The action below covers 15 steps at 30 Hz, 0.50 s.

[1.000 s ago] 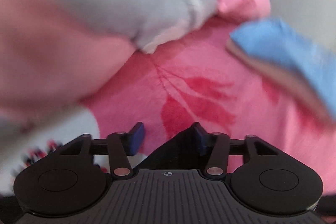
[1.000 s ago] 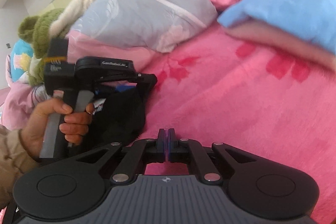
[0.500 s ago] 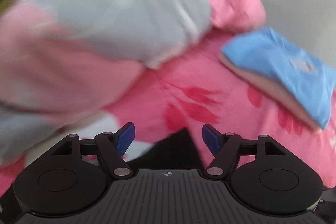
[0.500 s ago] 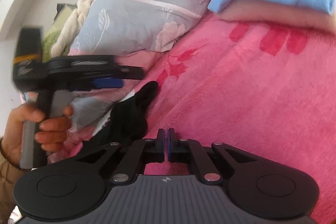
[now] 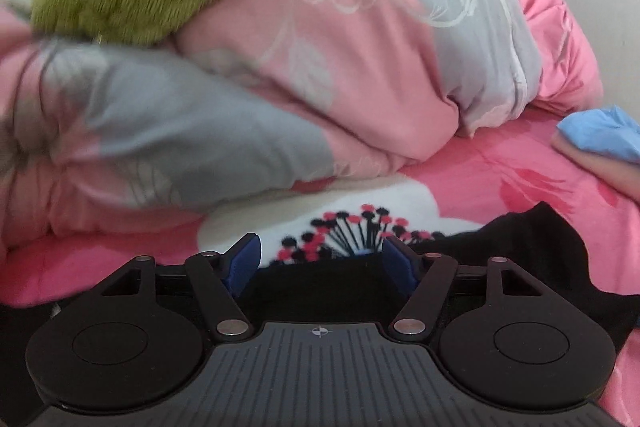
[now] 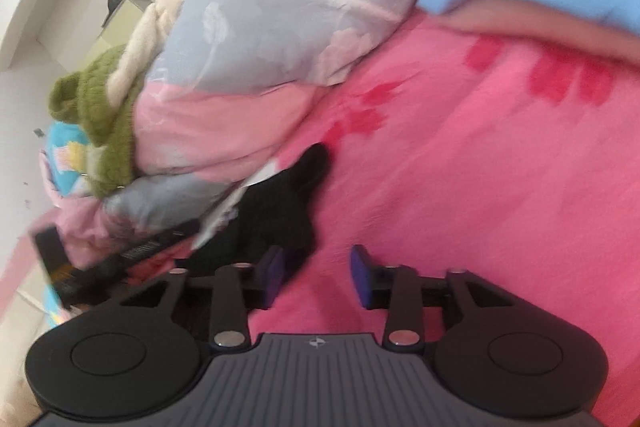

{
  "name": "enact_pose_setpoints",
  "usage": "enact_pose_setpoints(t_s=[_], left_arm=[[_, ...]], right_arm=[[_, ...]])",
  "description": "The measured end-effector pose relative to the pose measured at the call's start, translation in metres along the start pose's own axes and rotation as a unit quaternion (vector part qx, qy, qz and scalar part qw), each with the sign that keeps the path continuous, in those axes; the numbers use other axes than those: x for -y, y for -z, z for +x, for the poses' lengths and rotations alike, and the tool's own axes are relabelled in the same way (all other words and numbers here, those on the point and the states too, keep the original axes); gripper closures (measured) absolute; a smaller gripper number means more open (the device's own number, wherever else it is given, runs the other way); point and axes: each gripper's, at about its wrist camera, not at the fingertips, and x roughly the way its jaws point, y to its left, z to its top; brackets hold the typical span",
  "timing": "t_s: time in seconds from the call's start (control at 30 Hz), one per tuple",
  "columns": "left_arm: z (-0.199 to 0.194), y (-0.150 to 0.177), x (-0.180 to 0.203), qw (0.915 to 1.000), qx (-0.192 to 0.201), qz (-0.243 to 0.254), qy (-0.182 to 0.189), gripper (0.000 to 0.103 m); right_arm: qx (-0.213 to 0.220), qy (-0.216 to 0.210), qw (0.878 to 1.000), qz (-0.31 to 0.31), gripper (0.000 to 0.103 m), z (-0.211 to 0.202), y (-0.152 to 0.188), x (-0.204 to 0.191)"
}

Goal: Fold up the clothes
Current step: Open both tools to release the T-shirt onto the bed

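no words could be read anywhere; the white print on the left gripper (image 6: 116, 259) in the right wrist view was too blurry. the black garment (image 5: 520, 247) lay crumpled on the pink blanket (image 6: 480, 187), beside the rolled pink and grey quilt (image 5: 320, 67), its lower part hidden behind the tool. the left gripper (image 5: 320, 263) stood wide open over it, holding nothing. the right gripper (image 6: 316, 277) was open too, empty, just beside the cloth.

One black garment (image 5: 520, 251), one quilt (image 5: 320, 75), two claws
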Motion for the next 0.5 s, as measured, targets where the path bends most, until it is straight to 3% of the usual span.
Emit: enact_pose_setpoints(t_s=[0.13, 0.17, 0.2, 0.23, 0.33, 0.5], left_arm=[[0.012, 0.014, -0.014, 0.999, -0.025, -0.038, 0.002, 0.036], [0.011, 0.015, -0.021, 0.9982, -0.023, -0.055, 0.007, 0.036], [0.01, 0.016, -0.028, 0.9972, -0.021, -0.071, 0.011, 0.036], [0.01, 0.017, -0.03, 0.9967, -0.02, -0.077, 0.012, 0.037], [0.01, 0.02, -0.037, 0.9949, -0.017, -0.098, 0.017, 0.037], [0.01, 0.023, -0.042, 0.9933, -0.014, -0.113, 0.021, 0.037]], right_arm=[[0.002, 0.017, 1.0, -0.008, 0.068, 0.005, -0.001, -0.014], [0.008, 0.023, 1.0, -0.013, 0.078, 0.007, -0.002, -0.017], [0.013, 0.03, 0.999, -0.018, 0.094, 0.008, -0.003, -0.02], [0.018, 0.037, 0.999, -0.023, 0.099, 0.01, -0.004, -0.023], [0.058, 0.058, 0.995, -0.054, 0.102, -0.001, -0.014, -0.04], [0.068, 0.109, 0.991, -0.049, 0.102, 0.001, -0.026, -0.033]])
